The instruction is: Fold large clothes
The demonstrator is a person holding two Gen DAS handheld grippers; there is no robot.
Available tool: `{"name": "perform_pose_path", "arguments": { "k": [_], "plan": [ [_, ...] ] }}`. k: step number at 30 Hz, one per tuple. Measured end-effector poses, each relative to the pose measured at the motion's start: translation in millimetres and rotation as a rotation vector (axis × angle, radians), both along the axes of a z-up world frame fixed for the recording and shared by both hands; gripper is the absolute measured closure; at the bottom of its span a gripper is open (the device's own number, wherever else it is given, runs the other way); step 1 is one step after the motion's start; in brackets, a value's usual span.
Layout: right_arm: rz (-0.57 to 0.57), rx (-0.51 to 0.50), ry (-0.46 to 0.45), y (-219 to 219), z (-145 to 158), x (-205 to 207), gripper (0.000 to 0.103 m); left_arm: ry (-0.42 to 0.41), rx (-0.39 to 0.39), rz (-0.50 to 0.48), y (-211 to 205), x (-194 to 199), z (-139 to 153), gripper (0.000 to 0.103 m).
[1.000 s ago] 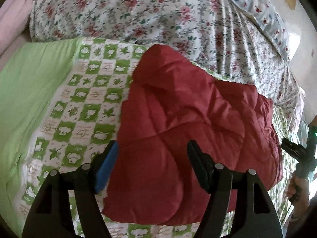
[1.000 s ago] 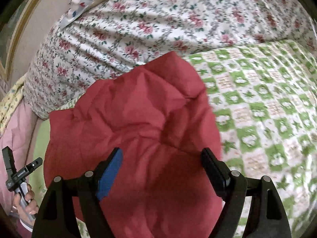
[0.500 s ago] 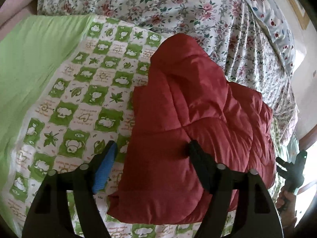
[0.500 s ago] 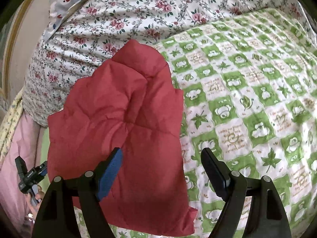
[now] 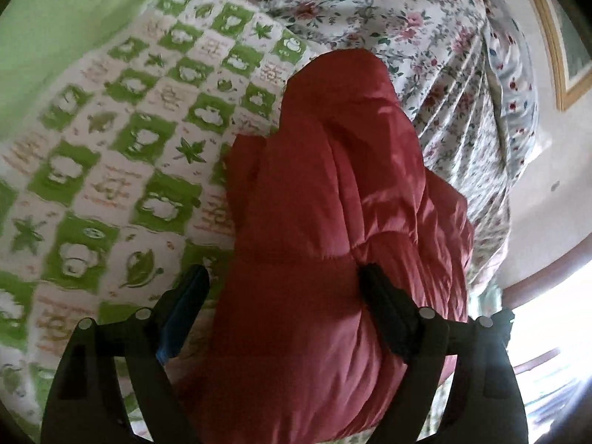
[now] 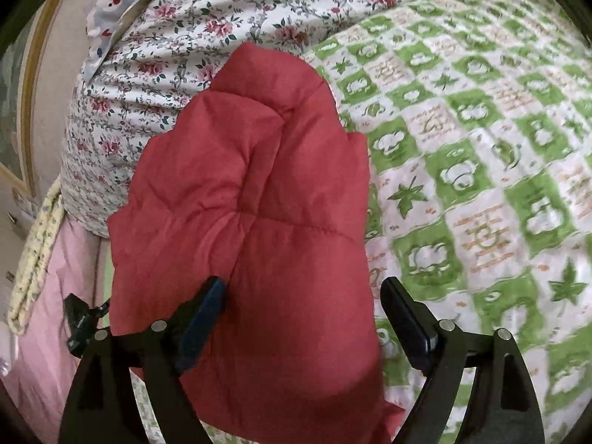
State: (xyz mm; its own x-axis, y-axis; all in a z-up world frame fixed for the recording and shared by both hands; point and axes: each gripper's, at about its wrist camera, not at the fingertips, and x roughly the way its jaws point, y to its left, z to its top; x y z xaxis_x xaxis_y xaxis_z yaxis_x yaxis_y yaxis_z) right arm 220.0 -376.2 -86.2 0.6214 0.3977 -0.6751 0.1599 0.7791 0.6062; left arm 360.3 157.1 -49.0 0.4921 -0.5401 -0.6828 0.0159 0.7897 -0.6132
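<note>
A red quilted puffer garment (image 5: 333, 199) lies folded in a thick bundle on the green-and-white checked bedspread (image 5: 122, 148). It also shows in the right wrist view (image 6: 259, 199). My left gripper (image 5: 285, 296) is open, its jaws wide apart, one on each side of the bundle's near left part. My right gripper (image 6: 303, 307) is open too, its jaws spanning the bundle's near right part. Neither gripper pinches the cloth. The left gripper shows small at the left edge of the right wrist view (image 6: 79, 320).
A floral duvet (image 6: 207, 37) is heaped behind the garment. A plain green sheet (image 5: 63, 26) lies at the far left. A pink cloth (image 6: 44, 318) lies beside the bed. A framed picture (image 5: 562, 48) hangs on the wall. A bright window (image 5: 555, 351) is at the right.
Both grippers have moved in closer over the red garment, which now fills more of each view. Both have stayed open. The garment itself has not visibly changed shape since half a second ago.
</note>
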Motion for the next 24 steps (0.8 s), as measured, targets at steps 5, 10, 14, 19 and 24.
{"name": "perform_pose_path", "arguments": {
  "k": [5,10,14,19,24],
  "plan": [
    [0.027,0.032,-0.002,7.7,-5.3,8.9,0.013,0.007,-0.047,-0.018,-13.0,7.8,-5.9,0.017],
    [0.030,0.053,-0.001,11.7,-7.2,15.6,0.011,-0.007,-0.023,-0.019,-21.8,10.5,-5.3,0.017],
    [0.030,0.068,-0.002,10.5,-10.4,16.2,0.011,-0.010,-0.034,-0.026,-18.6,11.5,-8.3,0.017],
    [0.036,0.084,0.000,10.6,-14.3,18.1,0.014,-0.023,-0.037,-0.032,-18.7,10.7,-9.7,0.025],
    [0.072,0.040,-0.012,18.0,-4.8,17.7,0.038,-0.066,0.003,-0.050,-24.2,4.3,0.8,0.047]
  ]
}}
